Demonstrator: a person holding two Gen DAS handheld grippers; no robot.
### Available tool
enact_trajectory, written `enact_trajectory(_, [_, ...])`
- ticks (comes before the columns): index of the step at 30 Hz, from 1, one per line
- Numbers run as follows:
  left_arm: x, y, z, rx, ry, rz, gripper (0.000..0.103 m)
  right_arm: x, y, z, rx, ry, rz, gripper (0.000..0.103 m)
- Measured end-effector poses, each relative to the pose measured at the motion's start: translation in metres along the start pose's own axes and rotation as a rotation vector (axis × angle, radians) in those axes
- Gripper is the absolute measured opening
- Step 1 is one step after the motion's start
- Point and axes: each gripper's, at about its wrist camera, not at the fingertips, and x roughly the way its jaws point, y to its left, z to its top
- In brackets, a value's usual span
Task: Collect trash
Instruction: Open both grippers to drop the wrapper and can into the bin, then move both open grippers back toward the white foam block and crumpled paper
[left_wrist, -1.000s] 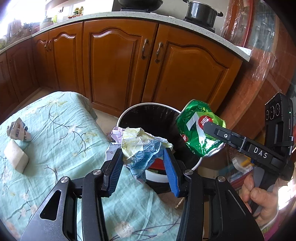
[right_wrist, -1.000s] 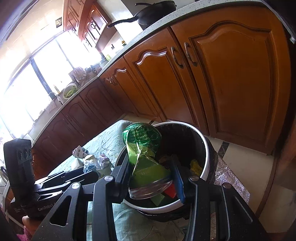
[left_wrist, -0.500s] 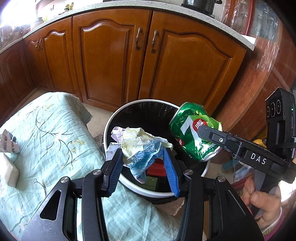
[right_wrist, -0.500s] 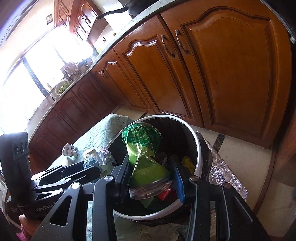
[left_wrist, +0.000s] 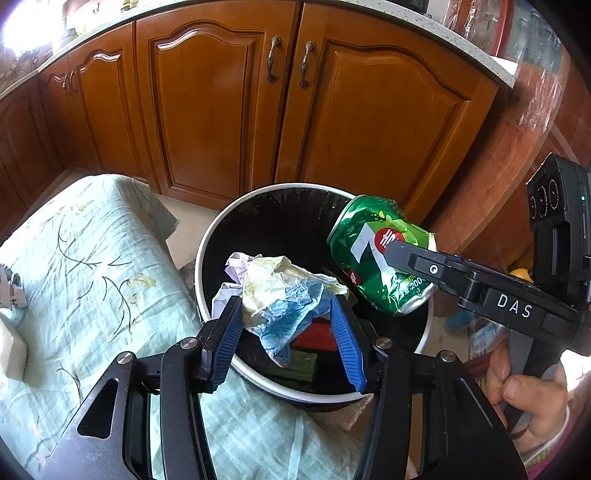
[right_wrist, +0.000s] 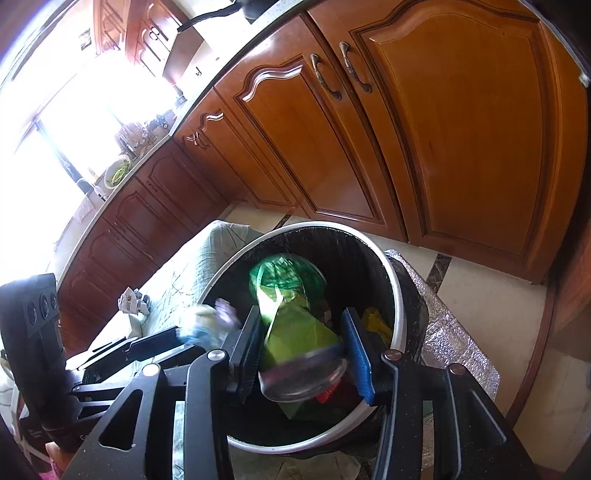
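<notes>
Trash was held over the bin in both tools. The left hand-held gripper was closed lightly on a crumpled paper wad, light and soft, likely to spring apart when released. The right hand-held gripper clamped a crushed green can across its middle; thin, dented metal, light but slick. The black-lined bin already held red, green and yellow scraps. More paper scraps lay on the cloth-covered table.
</notes>
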Motion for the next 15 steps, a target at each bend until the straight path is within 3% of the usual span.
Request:
enact_trajectory(1, [0.001, 0.0, 0.0, -0.003, 0.002, -0.001, 0.052, -0.001, 0.0, -0.001, 0.005, -0.007, 0.005, 0.064])
enact_trajectory(3, [-0.001, 0.002, -0.001, -0.009, -0.002, -0.003, 0.055, -0.005, 0.001, -0.002, 0.007, -0.024, 0.013, 0.07])
enact_trajectory(6, [-0.007, 0.006, -0.004, -0.024, -0.018, -0.007, 0.058, -0.01, 0.004, -0.007, 0.012, -0.041, 0.027, 0.072])
enact_trajectory(10, [-0.022, 0.02, -0.014, -0.07, -0.046, -0.018, 0.059, -0.019, 0.017, -0.016, 0.004, -0.074, 0.045, 0.084])
enact_trajectory(15, [-0.045, 0.047, -0.041, -0.156, -0.085, -0.004, 0.063, -0.021, 0.048, -0.03, -0.062, -0.099, 0.074, 0.088])
